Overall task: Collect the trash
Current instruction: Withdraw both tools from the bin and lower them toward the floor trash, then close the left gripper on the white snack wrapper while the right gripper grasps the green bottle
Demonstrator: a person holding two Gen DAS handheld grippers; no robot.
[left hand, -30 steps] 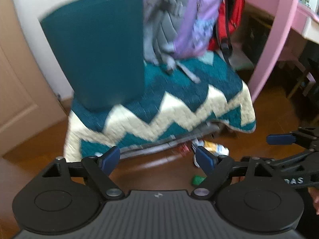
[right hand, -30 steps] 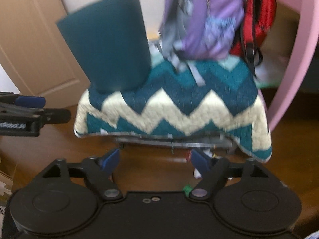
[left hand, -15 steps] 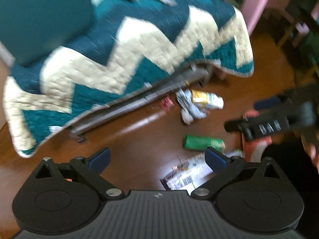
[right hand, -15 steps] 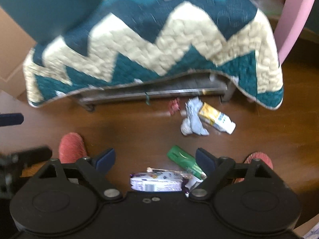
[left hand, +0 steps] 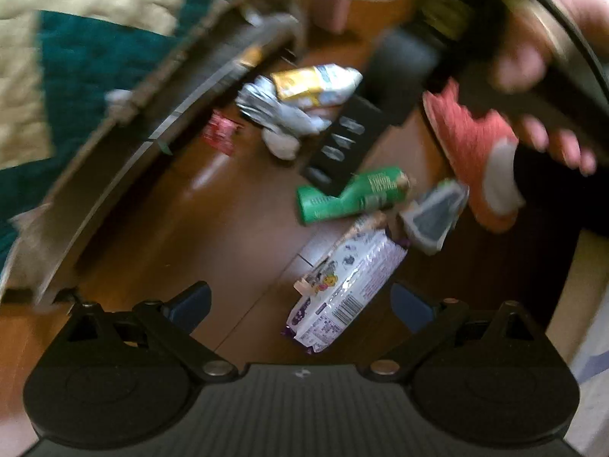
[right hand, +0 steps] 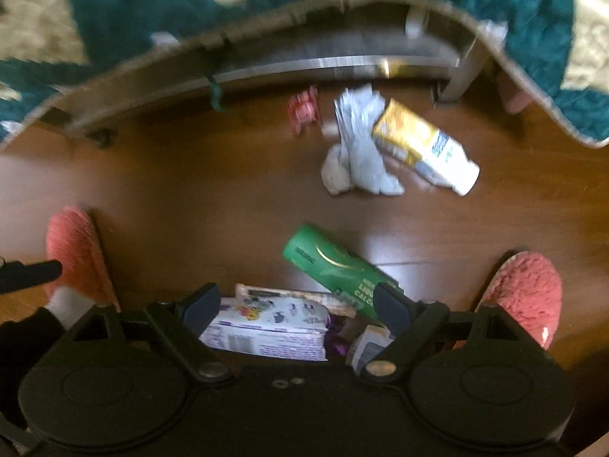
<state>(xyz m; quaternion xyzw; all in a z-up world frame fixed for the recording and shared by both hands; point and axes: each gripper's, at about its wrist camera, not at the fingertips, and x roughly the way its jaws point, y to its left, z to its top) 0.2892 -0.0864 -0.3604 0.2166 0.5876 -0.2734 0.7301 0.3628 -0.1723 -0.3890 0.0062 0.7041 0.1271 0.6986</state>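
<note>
Trash lies on the wooden floor by a bed. A purple-and-white wrapper lies nearest. A green can lies beyond it, beside a small grey packet. Farther off are crumpled white paper, a yellow-and-white carton and a small red wrapper. My left gripper is open and empty above the purple wrapper. My right gripper is open and empty over the wrapper and can.
A bed frame with a teal-and-cream zigzag blanket hanging over it borders the trash. The person's red slippers stand on either side of the pile. The right gripper's body crosses the left wrist view.
Both grippers have tilted down and dropped from facing the bed and backpacks toward the floor. The trash pile is now close under them. Both stay open.
</note>
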